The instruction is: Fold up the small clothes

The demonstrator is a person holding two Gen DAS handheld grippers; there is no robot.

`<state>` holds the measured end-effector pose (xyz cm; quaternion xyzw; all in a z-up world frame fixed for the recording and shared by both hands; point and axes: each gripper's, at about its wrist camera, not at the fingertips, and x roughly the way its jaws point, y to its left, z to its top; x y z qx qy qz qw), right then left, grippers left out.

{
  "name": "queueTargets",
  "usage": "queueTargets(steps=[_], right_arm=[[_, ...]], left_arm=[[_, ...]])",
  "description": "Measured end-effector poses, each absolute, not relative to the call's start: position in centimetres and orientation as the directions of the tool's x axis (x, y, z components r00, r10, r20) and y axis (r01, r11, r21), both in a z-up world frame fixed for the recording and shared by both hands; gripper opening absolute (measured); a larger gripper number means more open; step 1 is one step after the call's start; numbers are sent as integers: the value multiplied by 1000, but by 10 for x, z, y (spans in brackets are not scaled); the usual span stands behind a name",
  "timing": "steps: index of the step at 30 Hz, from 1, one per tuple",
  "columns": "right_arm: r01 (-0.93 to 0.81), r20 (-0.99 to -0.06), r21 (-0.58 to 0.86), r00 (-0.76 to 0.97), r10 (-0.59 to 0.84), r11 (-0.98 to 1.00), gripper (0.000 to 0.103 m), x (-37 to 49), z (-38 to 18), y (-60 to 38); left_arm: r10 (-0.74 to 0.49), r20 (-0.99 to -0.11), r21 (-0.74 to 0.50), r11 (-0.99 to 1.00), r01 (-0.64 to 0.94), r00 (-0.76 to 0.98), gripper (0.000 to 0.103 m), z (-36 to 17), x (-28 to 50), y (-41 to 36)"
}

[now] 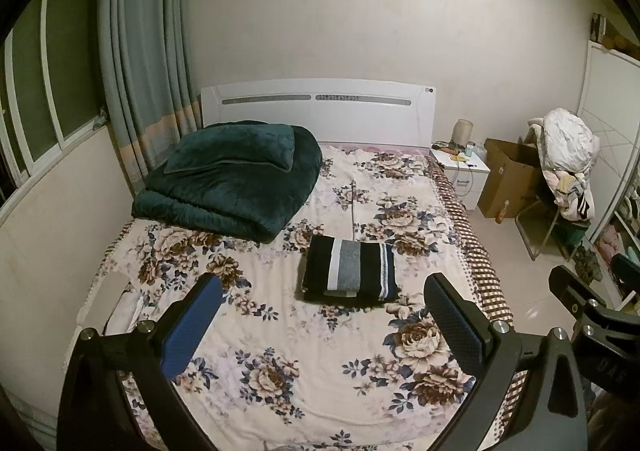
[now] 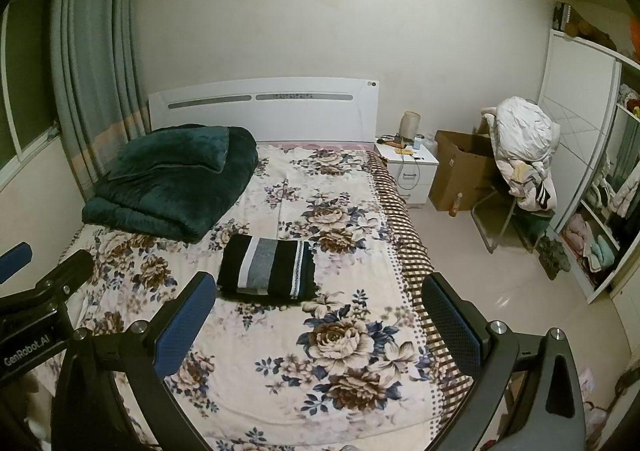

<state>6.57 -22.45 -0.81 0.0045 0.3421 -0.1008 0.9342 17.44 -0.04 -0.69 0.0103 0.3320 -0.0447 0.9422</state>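
The striped garment (image 1: 350,271) lies folded into a neat rectangle just right of the frame's centre in the left wrist view, flat on the floral bedspread (image 1: 280,351), apart from both tools; it looks finished, squared up so it keeps its shape. The left gripper (image 1: 324,315) hangs above the near end of the bed with jaws spread wide and nothing between them. The right gripper (image 2: 320,315) is likewise released and empty, held back, probably to leave the fold undisturbed. A folded dark green quilt (image 1: 236,179) sits at the upper left of the bed, out of the working patch. At the right of the frame a brown cardboard box (image 2: 460,171) stands open; its contents are hidden. The open wardrobe (image 2: 592,211) shelves hold stacked clothes, and a chair (image 2: 524,167) carries a heap of laundry
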Motion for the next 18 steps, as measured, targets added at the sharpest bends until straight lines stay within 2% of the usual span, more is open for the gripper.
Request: queueTargets(steps=[18], right_arm=[[178,-633,-61,754,-176,982,103,66,-2,-223]], left_arm=[[-78,-626,-12,996,91,776,103,-7,174,0]])
